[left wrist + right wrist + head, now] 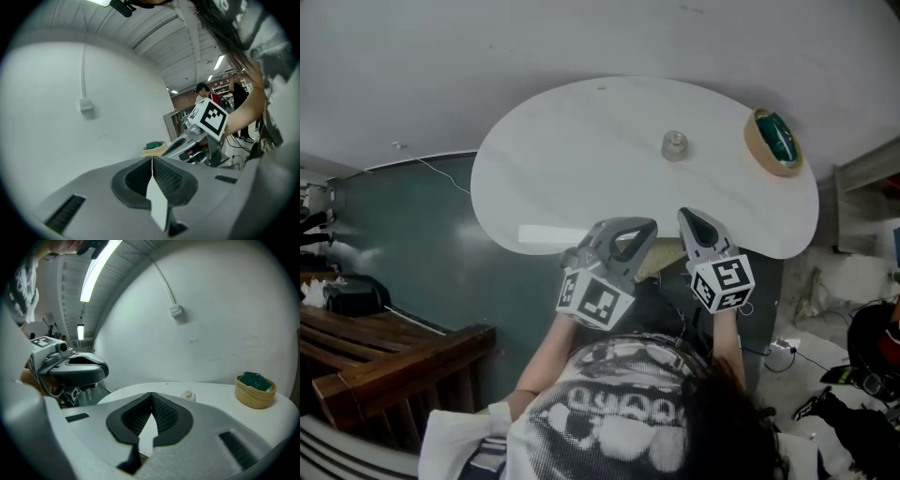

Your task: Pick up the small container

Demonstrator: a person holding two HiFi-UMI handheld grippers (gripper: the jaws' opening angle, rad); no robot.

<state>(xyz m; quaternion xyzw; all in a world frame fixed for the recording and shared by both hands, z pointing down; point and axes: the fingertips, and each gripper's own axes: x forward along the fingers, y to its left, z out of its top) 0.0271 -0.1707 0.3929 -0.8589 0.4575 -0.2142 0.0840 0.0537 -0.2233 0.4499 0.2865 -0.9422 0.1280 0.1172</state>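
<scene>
While the left tool and right tool hover clenched and empty at the near edge, the small container stands on the counter.
Clear, round and capped, the container sits alone toward the far side of the smooth, white, rounded counter, well apart from both tools. Each grey tool has ribbed black pads pressed together on nothing. A round, tan, wooden-looking bowl holding something green rests by the right edge.
</scene>
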